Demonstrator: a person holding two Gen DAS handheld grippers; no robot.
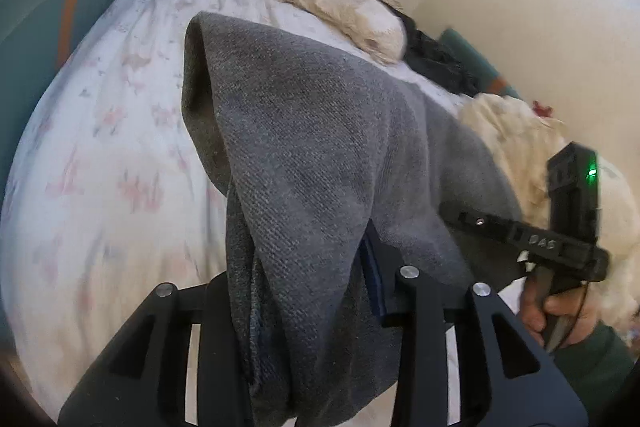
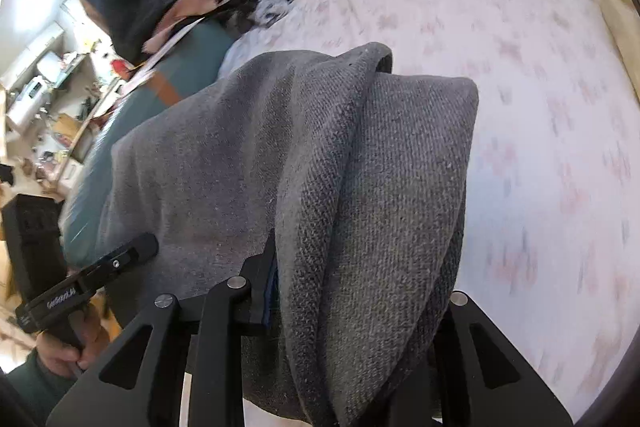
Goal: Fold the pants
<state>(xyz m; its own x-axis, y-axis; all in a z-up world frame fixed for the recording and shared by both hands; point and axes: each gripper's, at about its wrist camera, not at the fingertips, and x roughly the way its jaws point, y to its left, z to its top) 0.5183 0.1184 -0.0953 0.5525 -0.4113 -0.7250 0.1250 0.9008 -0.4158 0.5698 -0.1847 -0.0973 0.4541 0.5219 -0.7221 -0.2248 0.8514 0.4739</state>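
Observation:
Grey knit pants (image 1: 304, 147) hang between both grippers above a bed. My left gripper (image 1: 304, 291) is shut on one bunched edge of the pants, which drape over and hide its fingertips. My right gripper (image 2: 344, 291) is shut on the other edge of the pants (image 2: 360, 167), with cloth folded over its fingers. The right gripper also shows in the left wrist view (image 1: 532, 247), held in a hand at the right. The left gripper shows in the right wrist view (image 2: 92, 279) at the lower left.
The bed has a white floral sheet (image 1: 112, 147) that also shows in the right wrist view (image 2: 540, 107). A cream fluffy pillow (image 1: 340, 7) and dark clothes (image 1: 436, 59) lie by the wall. A teal bed frame (image 1: 36, 27) runs along the left. A cream blanket (image 1: 516, 139) lies at right.

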